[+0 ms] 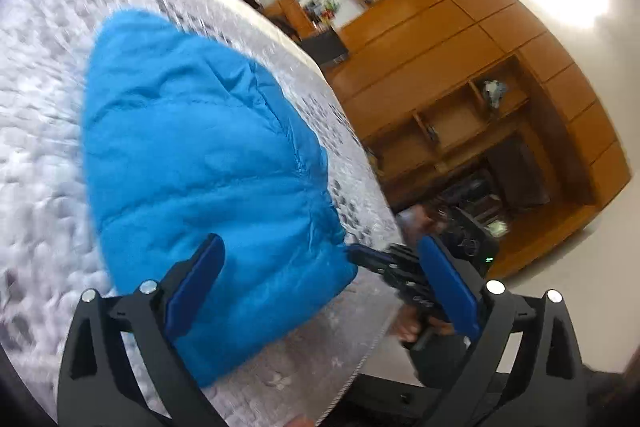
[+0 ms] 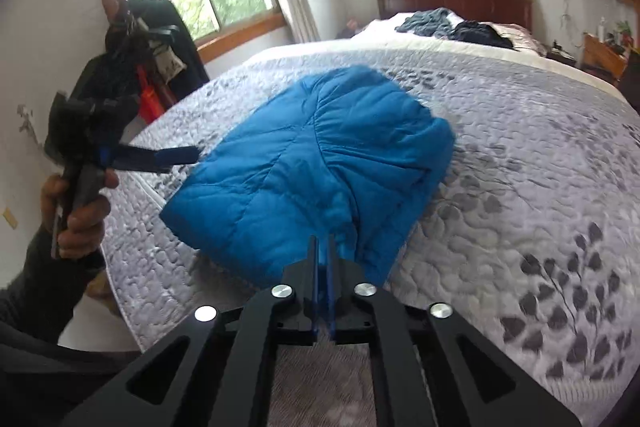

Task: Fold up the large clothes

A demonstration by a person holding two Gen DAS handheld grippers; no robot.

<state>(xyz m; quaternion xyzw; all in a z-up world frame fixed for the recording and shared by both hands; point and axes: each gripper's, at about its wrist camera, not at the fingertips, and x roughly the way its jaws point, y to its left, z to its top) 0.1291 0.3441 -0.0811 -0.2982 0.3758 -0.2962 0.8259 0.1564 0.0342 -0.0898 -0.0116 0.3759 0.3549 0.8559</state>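
Bright blue quilted puffer jacket (image 2: 316,167), folded into a thick bundle, lying on the grey leaf-patterned quilted bedspread (image 2: 520,187) near the bed's foot edge — well apart from the dark clothes heaped by the brown wooden headboard (image 2: 456,1). Right gripper (image 2: 323,251) at the jacket's near edge, blue pads pressed nearly together, seemingly pinching a fold of the blue fabric, though the contact itself hidden behind the pads. Left gripper (image 1: 320,283) hovering over the jacket's other near corner, jaws spread wide, nothing between them; seen from the right wrist view as just beside the jacket's left edge, held in a hand (image 2: 78,211) off the bed's side. Orange wooden wall cabinets (image 1: 460,67) beyond the bed's far side.

Step in hand, by the look of it: a further fold or a tidy of the bundle. Best done by bringing the open left jaws down onto the jacket's free corner and closing on all the puffy layers — not just the shell — then lifting both corners level and together, since slippery padded fabric likely to spring open or slide if one side leads. Worth pressing air out after laying it down.
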